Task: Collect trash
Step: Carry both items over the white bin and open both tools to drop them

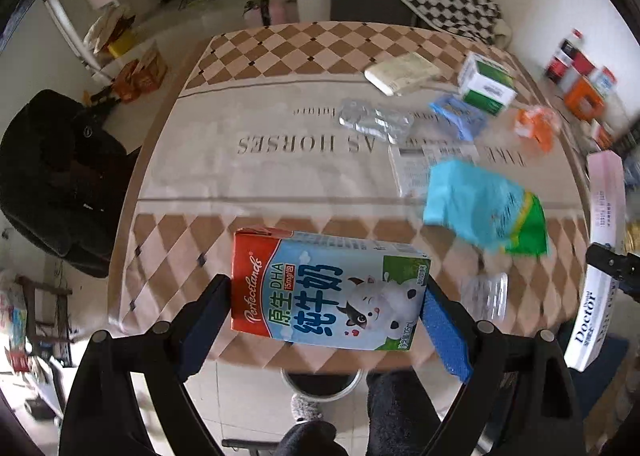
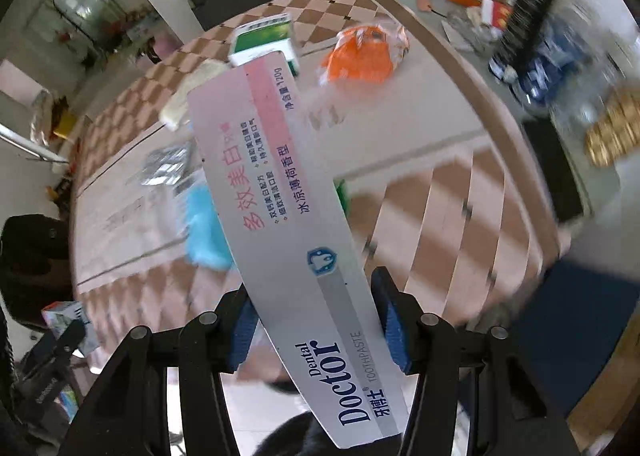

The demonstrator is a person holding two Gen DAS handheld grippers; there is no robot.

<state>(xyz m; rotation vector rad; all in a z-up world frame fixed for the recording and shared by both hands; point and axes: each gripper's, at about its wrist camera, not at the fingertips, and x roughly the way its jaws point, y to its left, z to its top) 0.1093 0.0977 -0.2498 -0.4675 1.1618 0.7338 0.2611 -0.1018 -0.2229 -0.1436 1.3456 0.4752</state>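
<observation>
The left gripper stood wide, its pads clamped on the ends of a milk carton lifted above the table; held only endwise, the carton could pivot or slip free. Further right, the right gripper held a toothpaste box near one end; so off-centre, the long box might swing, sag or sweep the orange wrapper.

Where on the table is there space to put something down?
The tablecloth is bare on its left half, from the blister pack to the left edge. The right side is crowded: blue-green packet, green box, orange wrapper, leaflet.
</observation>
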